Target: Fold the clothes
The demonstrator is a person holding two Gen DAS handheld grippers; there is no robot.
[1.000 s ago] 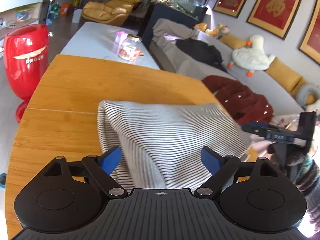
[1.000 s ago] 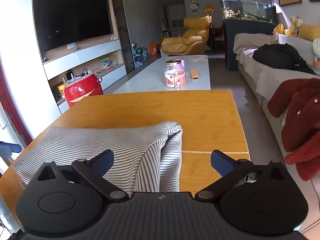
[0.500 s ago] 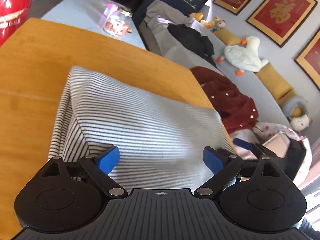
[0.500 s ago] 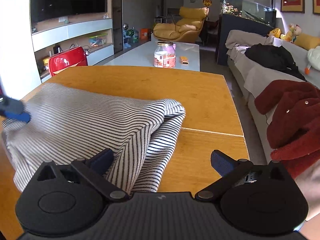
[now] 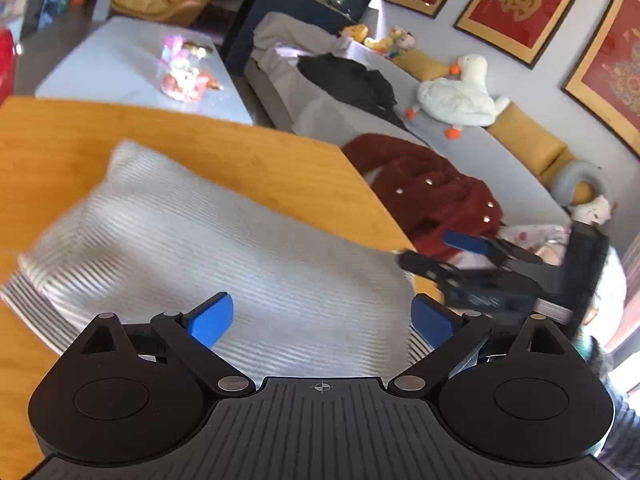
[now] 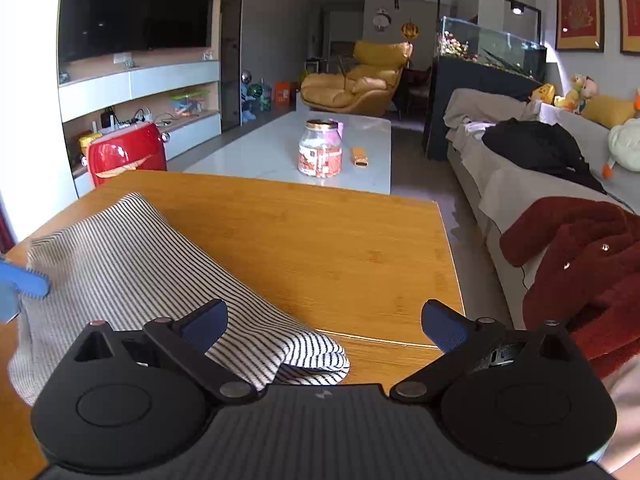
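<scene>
A folded grey-and-black striped garment (image 5: 224, 248) lies on the wooden table (image 5: 280, 168); it looks smeared by motion in the left wrist view. My left gripper (image 5: 322, 322) hovers open over its near edge and grips nothing. In the right wrist view the garment (image 6: 132, 264) lies at the left of the table (image 6: 320, 240), its folded corner by my left finger. My right gripper (image 6: 325, 324) is open with only bare wood between its fingers. The right gripper (image 5: 426, 248) also shows at the garment's right end. One of the left gripper's blue fingers (image 6: 24, 282) touches the garment's far left edge.
A dark red coat (image 6: 580, 256) lies on the grey sofa (image 6: 500, 192) just right of the table. Beyond the table's far edge, a low white table (image 6: 272, 152) carries a jar (image 6: 320, 152). A red appliance (image 6: 124, 156) stands at the far left.
The garment has dropped from a raised bundle to lie flatter on the table. The right gripper has drawn off its right end toward bare wood. The left camera has swung and blurred.
</scene>
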